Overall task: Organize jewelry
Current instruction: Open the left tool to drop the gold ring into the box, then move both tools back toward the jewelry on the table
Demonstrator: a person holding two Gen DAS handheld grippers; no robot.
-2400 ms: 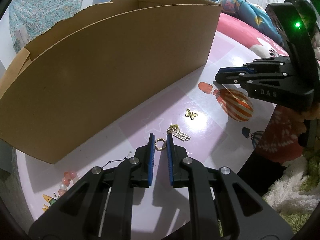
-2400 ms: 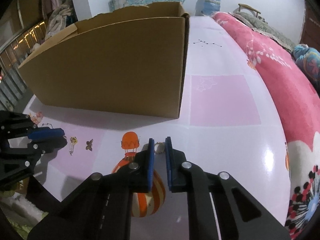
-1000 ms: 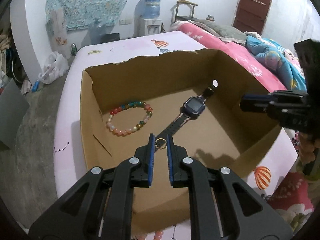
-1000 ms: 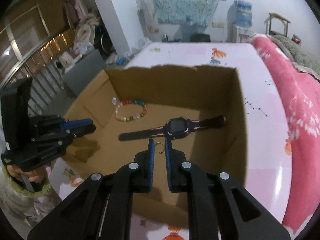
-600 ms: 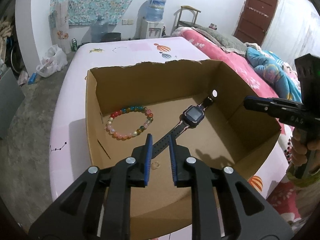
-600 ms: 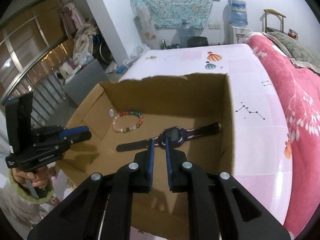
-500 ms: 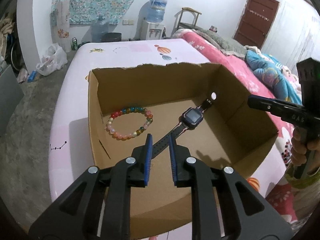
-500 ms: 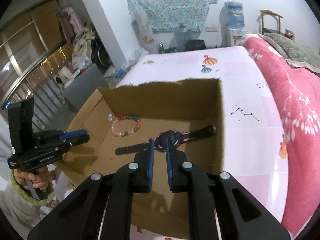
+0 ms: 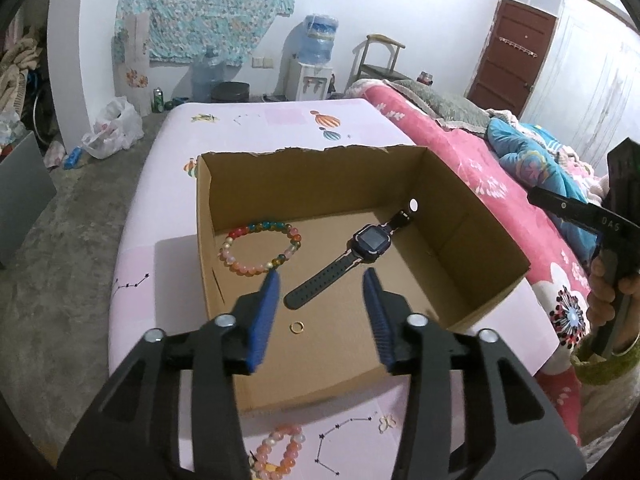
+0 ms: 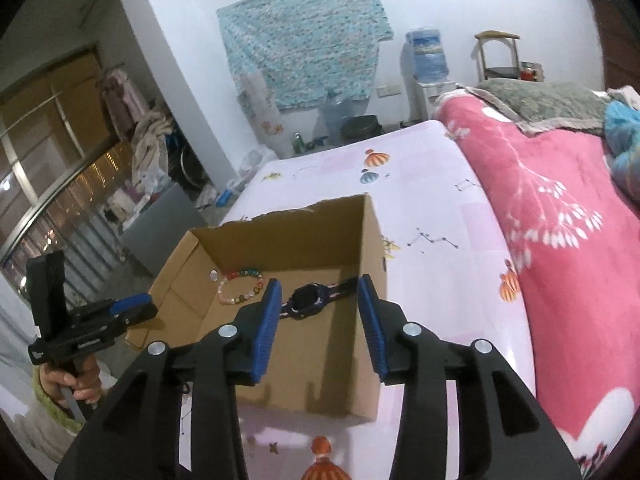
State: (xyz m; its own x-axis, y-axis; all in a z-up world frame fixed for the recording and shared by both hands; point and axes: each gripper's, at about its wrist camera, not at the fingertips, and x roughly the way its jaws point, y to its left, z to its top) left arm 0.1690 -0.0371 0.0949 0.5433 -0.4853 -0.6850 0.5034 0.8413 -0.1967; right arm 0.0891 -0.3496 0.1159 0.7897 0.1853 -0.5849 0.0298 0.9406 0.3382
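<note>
An open cardboard box (image 9: 496, 236) stands on the pink table. Inside it lie a coloured bead bracelet (image 9: 260, 246), a dark watch (image 9: 360, 248) and a small gold ring (image 9: 296, 326). My left gripper (image 9: 322, 284) is open and empty above the box's near side, over the ring. My right gripper (image 10: 318, 296) is open and empty above the box (image 10: 360, 360); the watch (image 10: 306, 300) and bracelet (image 10: 240, 286) show between and beside its fingers. The other gripper shows at each view's edge, the right one (image 9: 580, 216) in the left wrist view and the left one (image 10: 100, 316) in the right wrist view.
A pink bead bracelet (image 9: 278, 450) and a small butterfly charm (image 9: 386, 424) lie on the table in front of the box. A pink blanket (image 10: 560, 220) covers the bed to the right. A water dispenser (image 9: 316, 60) and a chair (image 9: 376, 60) stand at the back wall.
Both grippers carried gold rings from the table to over the box, let them go and opened wide. One ring now lies on the box floor. Both grippers have risen.
</note>
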